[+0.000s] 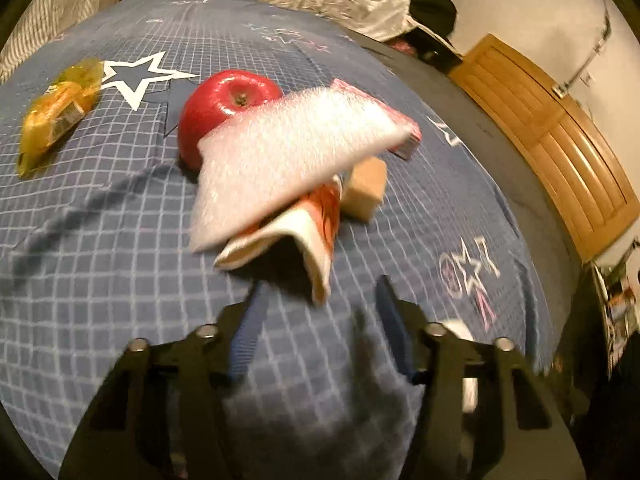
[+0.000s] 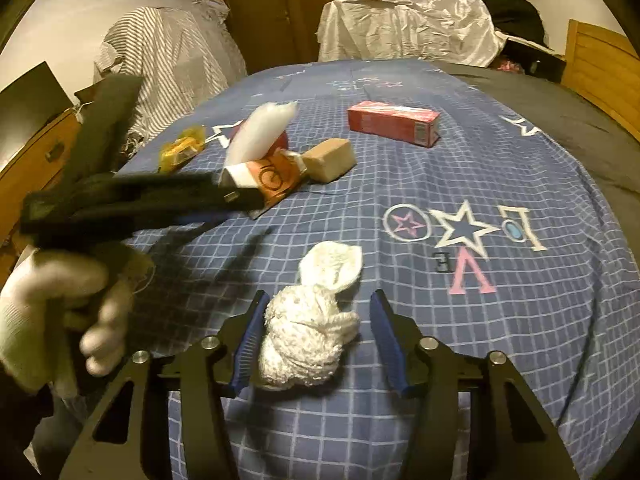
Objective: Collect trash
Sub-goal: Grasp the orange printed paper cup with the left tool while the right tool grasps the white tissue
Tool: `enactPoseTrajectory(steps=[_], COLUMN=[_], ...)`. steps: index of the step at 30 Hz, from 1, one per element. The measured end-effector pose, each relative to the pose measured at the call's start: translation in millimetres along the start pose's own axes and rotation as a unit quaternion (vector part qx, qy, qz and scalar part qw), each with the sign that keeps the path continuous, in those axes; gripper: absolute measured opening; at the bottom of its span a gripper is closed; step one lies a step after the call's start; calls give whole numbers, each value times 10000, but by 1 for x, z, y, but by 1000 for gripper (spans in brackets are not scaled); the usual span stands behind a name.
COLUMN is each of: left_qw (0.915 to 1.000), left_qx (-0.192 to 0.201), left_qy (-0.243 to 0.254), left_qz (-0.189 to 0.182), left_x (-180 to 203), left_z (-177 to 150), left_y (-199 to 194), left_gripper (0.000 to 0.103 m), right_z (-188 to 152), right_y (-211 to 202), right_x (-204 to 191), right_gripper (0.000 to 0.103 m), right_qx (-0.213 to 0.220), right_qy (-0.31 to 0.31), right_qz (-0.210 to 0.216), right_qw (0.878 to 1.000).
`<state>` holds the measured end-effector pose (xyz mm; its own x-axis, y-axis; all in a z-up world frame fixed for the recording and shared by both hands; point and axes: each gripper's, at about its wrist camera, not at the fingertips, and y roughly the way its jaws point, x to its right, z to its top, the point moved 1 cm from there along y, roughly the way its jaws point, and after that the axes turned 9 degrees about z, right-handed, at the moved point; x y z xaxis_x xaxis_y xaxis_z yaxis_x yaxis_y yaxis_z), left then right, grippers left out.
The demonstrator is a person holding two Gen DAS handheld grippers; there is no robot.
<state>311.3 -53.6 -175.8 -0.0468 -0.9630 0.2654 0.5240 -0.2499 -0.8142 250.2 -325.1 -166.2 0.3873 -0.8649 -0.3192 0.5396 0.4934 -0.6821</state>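
Note:
A crushed orange-and-white paper cup [image 1: 296, 236] lies on the blue checked bedspread [image 1: 100, 260] with a white foam sheet [image 1: 288, 160] sticking out of it. My left gripper [image 1: 320, 300] is open just before the cup's mouth, touching nothing; it also shows in the right wrist view [image 2: 240, 196] reaching at the cup [image 2: 272, 180] and foam sheet [image 2: 260, 132]. My right gripper [image 2: 316, 332] is open with a balled white sock [image 2: 312, 332] lying between its fingers, apart from both pads.
A red apple [image 1: 224, 112], a yellow wrapper [image 1: 56, 116], a tan block [image 1: 364, 188] and a red carton [image 2: 394, 122] lie on the bed. A wooden headboard [image 1: 552, 140] is at the right. Clear plastic [image 2: 404, 28] and striped cloth [image 2: 168, 64] lie beyond the bed's far edge.

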Motion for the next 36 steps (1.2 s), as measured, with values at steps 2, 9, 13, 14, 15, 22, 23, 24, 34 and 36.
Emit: enactPoseTrajectory(steps=[2, 9, 13, 14, 15, 22, 23, 24, 34, 36], left_qw=[9999, 10000, 9995, 9990, 9986, 9946, 9954, 9962, 9926, 9886], left_qx=[-22, 23, -284, -392, -452, -371, -275, -161, 215, -1], left_qy=[-153, 25, 55, 120, 199, 880, 817, 747, 1001, 1163], left_qz=[15, 74, -96, -154, -186, -399, -406, -428, 661, 955], left_x=[-1, -26, -56, -62, -64, -62, -65, -69, -58, -52], left_z=[3, -21, -55, -68, -74, -107, -106, -104, -58, -54], left_y=[5, -31, -58, -69, -75, -129, -135, -141, -110, -90], left_gripper=[16, 6, 8, 8, 8, 37, 39, 45, 69, 60], right_z=[-1, -8, -16, -18, -20, -29, -29, -30, -21, -21], right_y=[-1, -14, -24, -26, -27, -32, -33, -33, -21, -19], right_x=[-2, 6, 7, 6, 5, -1, -1, -1, 3, 2], right_gripper=[37, 32, 32, 32, 32, 32, 33, 33, 36, 36], right_qx=[81, 245, 187, 153, 105, 18, 14, -2, -213, -253], right_qy=[25, 200, 213, 194, 172, 98, 114, 140, 251, 234], right_qz=[53, 157, 213, 221, 240, 237, 227, 232, 98, 69], right_qw=[9999, 9994, 9994, 9995, 9995, 9997, 9997, 9996, 9994, 9994])
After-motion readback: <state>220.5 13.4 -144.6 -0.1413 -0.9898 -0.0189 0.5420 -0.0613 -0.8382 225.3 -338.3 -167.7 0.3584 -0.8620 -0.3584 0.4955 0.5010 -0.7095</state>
